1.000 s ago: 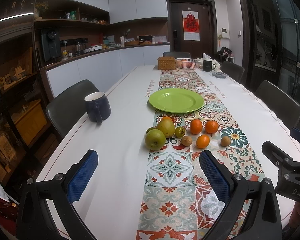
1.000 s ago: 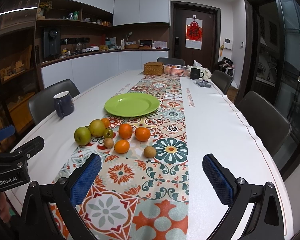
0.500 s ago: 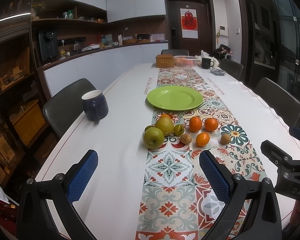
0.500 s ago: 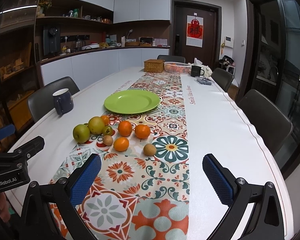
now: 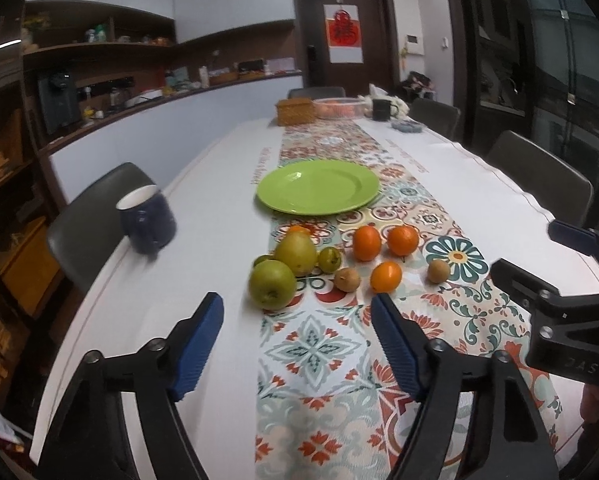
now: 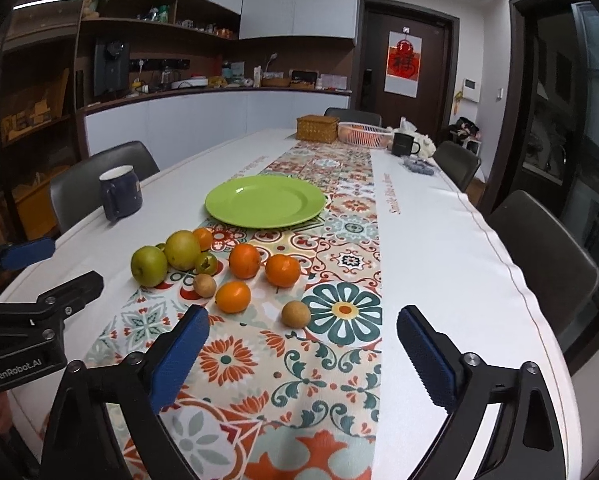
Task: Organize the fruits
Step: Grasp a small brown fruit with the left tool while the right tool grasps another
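Several fruits lie on the patterned table runner: a green apple, a yellow-green pear, oranges, and small brown kiwis. Beyond them rests an empty green plate. My left gripper hovers just short of the apple, its jaws closing with nothing between them. My right gripper hangs short of the nearest kiwi, jaws also closing on nothing.
A dark blue mug stands left of the fruit. A wicker box, a pink basket and a black mug sit at the table's far end. Grey chairs line both sides.
Both grippers have moved forward and lower toward the fruit, which now looks larger. Both pairs of jaws have narrowed, the left more than the right.
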Demonstrator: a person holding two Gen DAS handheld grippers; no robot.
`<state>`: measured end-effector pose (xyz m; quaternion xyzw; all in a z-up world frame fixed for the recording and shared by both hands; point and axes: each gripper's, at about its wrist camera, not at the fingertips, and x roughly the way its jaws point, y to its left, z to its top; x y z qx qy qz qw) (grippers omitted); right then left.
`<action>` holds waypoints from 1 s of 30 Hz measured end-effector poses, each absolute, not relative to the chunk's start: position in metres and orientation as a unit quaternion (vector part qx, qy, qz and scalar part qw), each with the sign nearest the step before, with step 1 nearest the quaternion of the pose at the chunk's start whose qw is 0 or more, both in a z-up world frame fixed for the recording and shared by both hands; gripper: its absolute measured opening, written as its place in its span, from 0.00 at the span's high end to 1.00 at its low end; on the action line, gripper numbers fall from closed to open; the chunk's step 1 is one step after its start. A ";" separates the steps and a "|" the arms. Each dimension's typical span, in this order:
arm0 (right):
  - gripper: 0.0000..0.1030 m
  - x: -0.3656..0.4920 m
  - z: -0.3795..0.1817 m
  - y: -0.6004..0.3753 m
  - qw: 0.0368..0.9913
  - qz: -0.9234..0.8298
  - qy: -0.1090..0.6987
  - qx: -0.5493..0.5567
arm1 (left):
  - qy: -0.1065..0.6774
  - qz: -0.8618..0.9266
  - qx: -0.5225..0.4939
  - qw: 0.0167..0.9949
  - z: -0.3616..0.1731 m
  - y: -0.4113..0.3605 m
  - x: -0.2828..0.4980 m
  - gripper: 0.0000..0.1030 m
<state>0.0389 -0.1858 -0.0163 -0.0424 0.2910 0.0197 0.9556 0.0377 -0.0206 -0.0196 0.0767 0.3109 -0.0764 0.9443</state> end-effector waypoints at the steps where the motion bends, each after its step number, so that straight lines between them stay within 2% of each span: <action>1: 0.13 0.043 -0.018 -0.185 0.954 0.022 0.294 -0.042 | 0.313 -0.079 0.081 0.943 -0.021 -0.023 0.042 0.35; 13: 0.38 0.093 -0.057 -0.186 0.934 0.045 0.354 -0.032 | 0.361 -0.121 0.099 0.919 -0.059 -0.044 0.096 0.57; 20: 0.50 0.114 -0.075 -0.190 0.921 0.057 0.384 -0.016 | 0.386 -0.139 0.101 0.906 -0.077 -0.052 0.121 0.62; 30: 0.61 0.131 -0.086 -0.192 0.912 0.072 0.404 0.000 | 0.414 -0.157 0.090 0.892 -0.094 -0.059 0.145 0.67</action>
